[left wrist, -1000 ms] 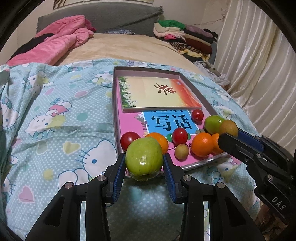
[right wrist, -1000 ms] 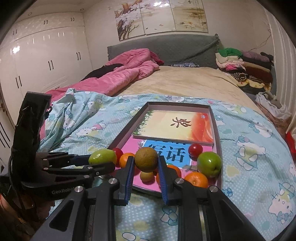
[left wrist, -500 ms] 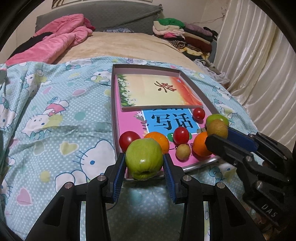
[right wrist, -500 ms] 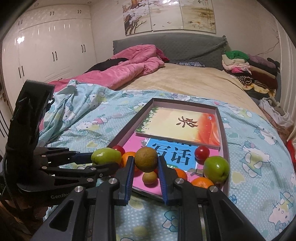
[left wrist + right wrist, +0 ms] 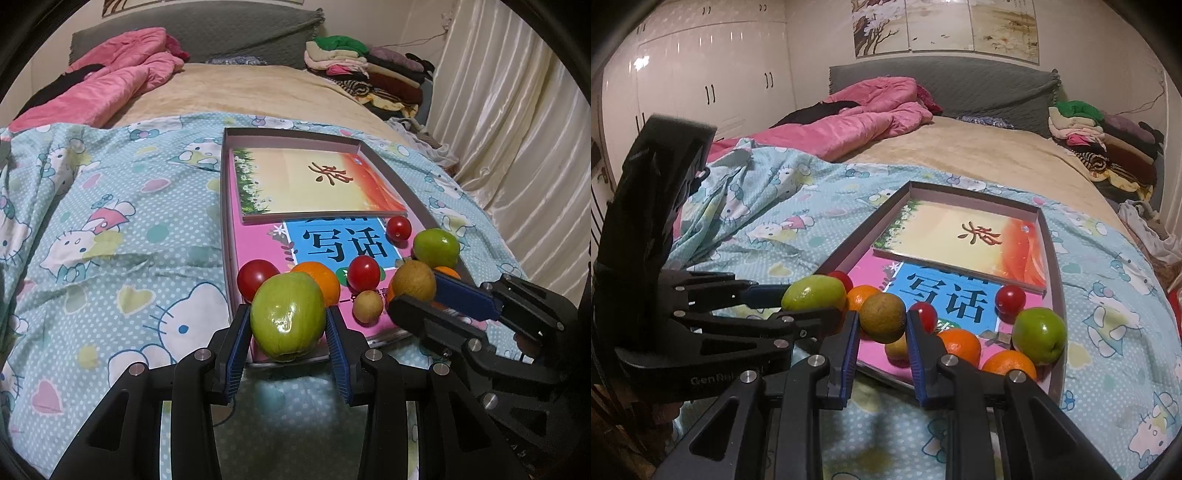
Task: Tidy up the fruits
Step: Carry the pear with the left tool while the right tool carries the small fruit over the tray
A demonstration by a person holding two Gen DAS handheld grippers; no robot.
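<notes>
Left wrist view: the left hand-held gripper (image 5: 288, 332) is clamped on a green apple (image 5: 288, 316), the fruit sitting between its blue pads at the near edge of the tray (image 5: 413, 192) on the bed. At about 3 o'clock from it, the right hand-held gripper (image 5: 415, 291) grips a brown fruit (image 5: 413, 280) (roundish, dull skin) above the tray's oranges.

Right wrist view: the brown fruit (image 5: 882, 317) is pinched between the right hand-held gripper (image 5: 881, 332) pads. At 9 o'clock, the left hand-held gripper (image 5: 809, 304) carries the green apple (image 5: 813, 297). A second green apple (image 5: 1039, 336) lies in the tray (image 5: 1057, 266) at 3 o'clock.
</notes>
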